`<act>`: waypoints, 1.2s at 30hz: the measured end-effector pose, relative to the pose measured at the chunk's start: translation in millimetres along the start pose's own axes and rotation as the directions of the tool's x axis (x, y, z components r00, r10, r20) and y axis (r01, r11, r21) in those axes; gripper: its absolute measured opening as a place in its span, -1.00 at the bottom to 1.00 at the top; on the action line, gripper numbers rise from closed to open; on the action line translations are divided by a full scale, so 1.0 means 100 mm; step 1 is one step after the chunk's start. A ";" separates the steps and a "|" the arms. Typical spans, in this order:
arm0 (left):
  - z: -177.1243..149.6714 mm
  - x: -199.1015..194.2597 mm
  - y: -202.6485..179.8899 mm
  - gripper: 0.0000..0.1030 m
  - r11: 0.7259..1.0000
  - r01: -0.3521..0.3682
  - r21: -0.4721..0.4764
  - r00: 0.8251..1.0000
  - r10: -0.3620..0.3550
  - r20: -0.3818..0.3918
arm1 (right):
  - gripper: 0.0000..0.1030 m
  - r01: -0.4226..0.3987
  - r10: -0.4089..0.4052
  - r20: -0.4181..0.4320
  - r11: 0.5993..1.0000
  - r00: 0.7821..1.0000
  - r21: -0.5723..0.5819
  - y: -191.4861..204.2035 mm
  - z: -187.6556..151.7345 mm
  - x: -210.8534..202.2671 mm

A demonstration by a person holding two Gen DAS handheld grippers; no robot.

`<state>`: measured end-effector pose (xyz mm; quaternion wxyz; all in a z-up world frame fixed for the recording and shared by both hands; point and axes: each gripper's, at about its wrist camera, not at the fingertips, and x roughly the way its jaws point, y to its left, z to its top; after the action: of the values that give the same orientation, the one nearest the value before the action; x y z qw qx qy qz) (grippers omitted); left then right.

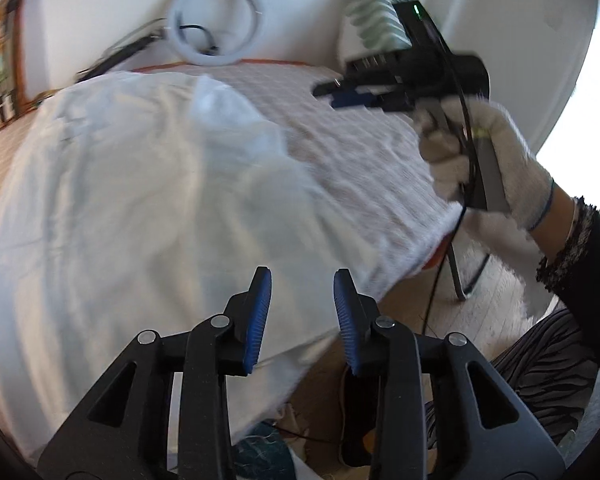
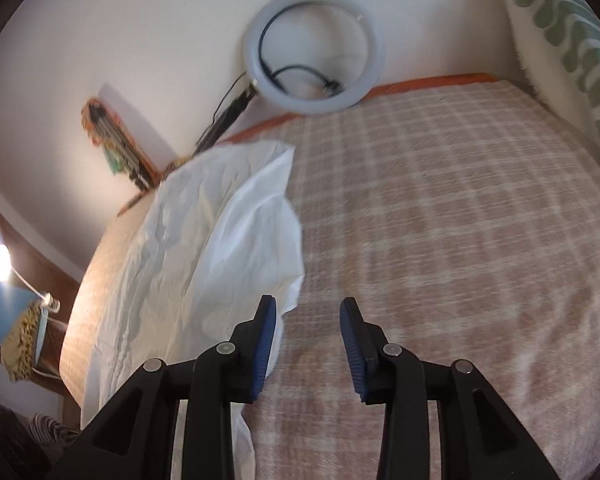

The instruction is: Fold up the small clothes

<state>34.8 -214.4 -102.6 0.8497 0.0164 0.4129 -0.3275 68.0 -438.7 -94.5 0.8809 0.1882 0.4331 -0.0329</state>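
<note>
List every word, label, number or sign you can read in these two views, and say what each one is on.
None can be read.
Wall hanging: colored patches only, too blurred to tell whether it bears any writing.
Right gripper: a green light on its body, no legible marking.
White garment, plaid bedspread, ring light, wavy-patterned pillow: no text shows.

My grippers have black frames, blue ribbed pads [image 1: 260, 320] and round silver screws. My right hand [image 1: 496, 160] wears a white knitted glove, with a black sleeve [image 1: 588, 248].
</note>
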 end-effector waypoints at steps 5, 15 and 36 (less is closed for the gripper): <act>0.04 0.32 -0.36 -0.19 0.998 0.000 0.056 1.000 0.001 -0.023 | -0.31 0.007 -0.009 0.036 0.999 0.999 0.042 -0.22 -0.03 -0.21; 0.02 0.78 -0.66 -0.16 0.985 -0.100 0.142 0.993 0.108 -0.050 | -0.31 -0.001 -0.003 0.056 0.998 0.998 0.068 -0.36 -0.04 -0.32; 0.12 0.11 -0.08 -0.94 0.987 0.001 -0.160 0.995 0.015 0.099 | -0.01 -0.214 0.220 -0.015 0.960 0.975 0.178 -0.15 -0.03 0.26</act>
<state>43.4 -230.4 -100.3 0.8689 -0.0668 0.3950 -0.2908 79.2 -448.6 -120.8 0.8514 0.3120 0.4207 0.0290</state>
